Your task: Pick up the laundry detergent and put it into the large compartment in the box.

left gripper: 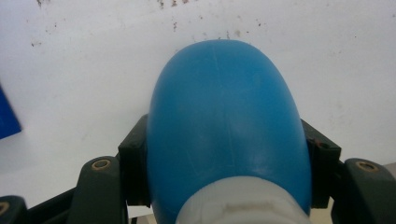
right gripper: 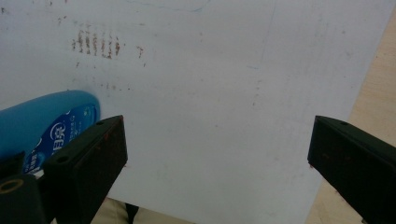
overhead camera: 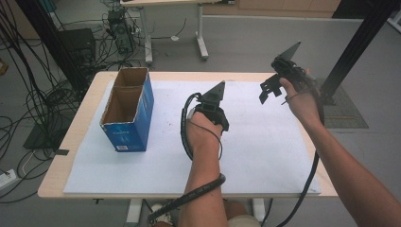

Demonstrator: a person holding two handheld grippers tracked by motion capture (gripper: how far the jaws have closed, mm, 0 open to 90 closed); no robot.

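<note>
high view / left gripper (overhead camera: 213,109): over the middle of the white sheet (overhead camera: 142,170) that covers the tabletop (overhead camera: 71,137); hand wraps the body, cable loops down the forearm.
high view / right gripper (overhead camera: 272,87): held above the sheet's far right part, well apart from the left one; jaws spread, nothing between them.
high view / blue carton (overhead camera: 137,120): open top, two compartments, stands on the sheet's left part, well apart from both grippers.
high view / bottle: hidden under the left hand, can't make it out here.
left gripper view / blue bottle (left gripper: 229,126): rounded blue body with a white cap end nearest the camera, sits between the two black jaws.
left gripper view / jaws: clenched on the bottle, pads pressed to both its flanks.
left gripper view / background: speckled white sheet beyond the bottle; a blue corner at the left edge.
right gripper view / jaws: released, wide apart, bare sheet between them.
right gripper view / blue bottle (right gripper: 46,126): at the left edge, label with white print facing up, outside the jaws beside the left one; contact can't be told.
right gripper view / tabletop (right gripper: 378,88): wood strip at the right past the sheet's edge.
</note>
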